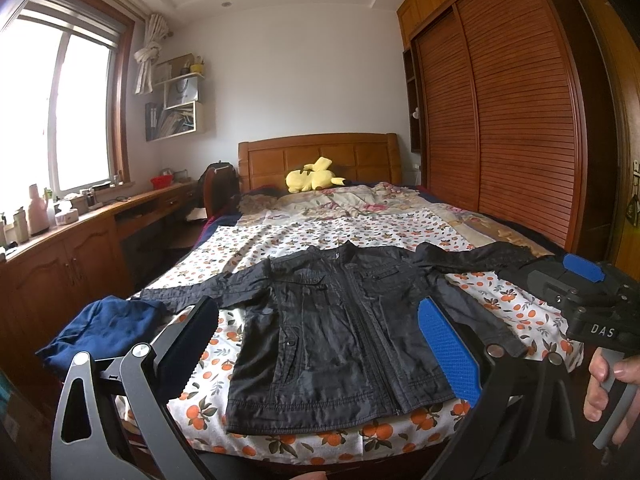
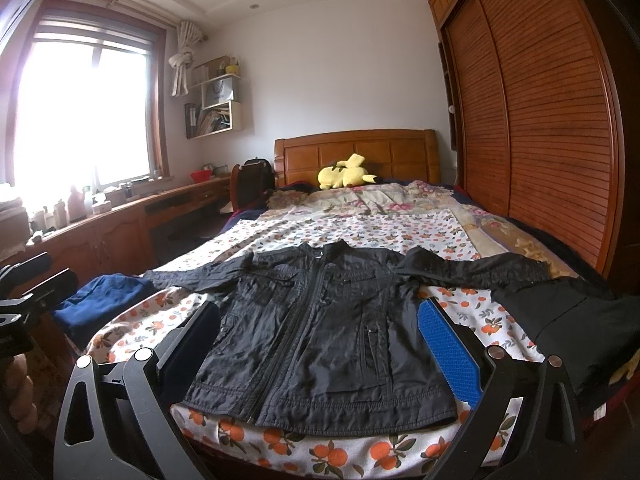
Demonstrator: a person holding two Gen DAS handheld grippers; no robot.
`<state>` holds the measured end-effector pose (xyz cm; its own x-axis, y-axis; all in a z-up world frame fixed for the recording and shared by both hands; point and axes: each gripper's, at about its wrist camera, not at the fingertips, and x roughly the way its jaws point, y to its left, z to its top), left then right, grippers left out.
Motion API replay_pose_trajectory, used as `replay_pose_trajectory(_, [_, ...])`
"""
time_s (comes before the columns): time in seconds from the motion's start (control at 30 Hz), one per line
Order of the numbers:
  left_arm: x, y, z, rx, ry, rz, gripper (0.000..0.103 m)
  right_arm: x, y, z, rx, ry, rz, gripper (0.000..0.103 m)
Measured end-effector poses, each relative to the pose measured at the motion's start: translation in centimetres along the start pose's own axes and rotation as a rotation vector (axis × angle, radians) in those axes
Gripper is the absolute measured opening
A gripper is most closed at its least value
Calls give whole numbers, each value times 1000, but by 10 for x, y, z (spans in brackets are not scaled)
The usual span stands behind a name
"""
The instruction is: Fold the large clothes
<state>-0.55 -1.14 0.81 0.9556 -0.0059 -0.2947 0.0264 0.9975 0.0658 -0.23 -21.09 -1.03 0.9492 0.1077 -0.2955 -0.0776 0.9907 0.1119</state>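
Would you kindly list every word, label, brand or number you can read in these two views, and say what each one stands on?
"DAS": white letters on the black body of the right gripper, seen at the right edge of the left wrist view.
White paper bag on the wall shelf: it carries a dark print, too small to read.
Book spines on the lower shelf: blurred, unreadable.
Nothing else legible.

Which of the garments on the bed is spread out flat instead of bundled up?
The black jacket, lying zipped with both sleeves stretched outward; the navy garment at the bed's left edge is bunched in a heap.
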Motion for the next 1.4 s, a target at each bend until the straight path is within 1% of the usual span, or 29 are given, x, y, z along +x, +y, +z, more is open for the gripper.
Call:
replay_pose_trajectory(0.4, [5, 4, -1, -5, 16, 0, 101, 3, -5, -5, 2, 9, 1, 96])
replay_pose_trajectory(0.63, [22, 10, -11, -9, 46, 1, 101, 18, -2, -13, 2, 41, 13, 96])
replay_pose_trajectory(1.0, [64, 26, -31, -7, 97, 12, 101, 57, 12, -24, -20, 87, 33, 96])
replay_pose_trajectory(1.23, [101, 36, -49, 4, 150, 19, 101, 92, 18, -27, -35, 110, 62, 96])
replay_pose_trajectory(1.4, [135, 41, -65, 9, 192, 14, 101, 124, 23, -31, -45, 128, 81, 96])
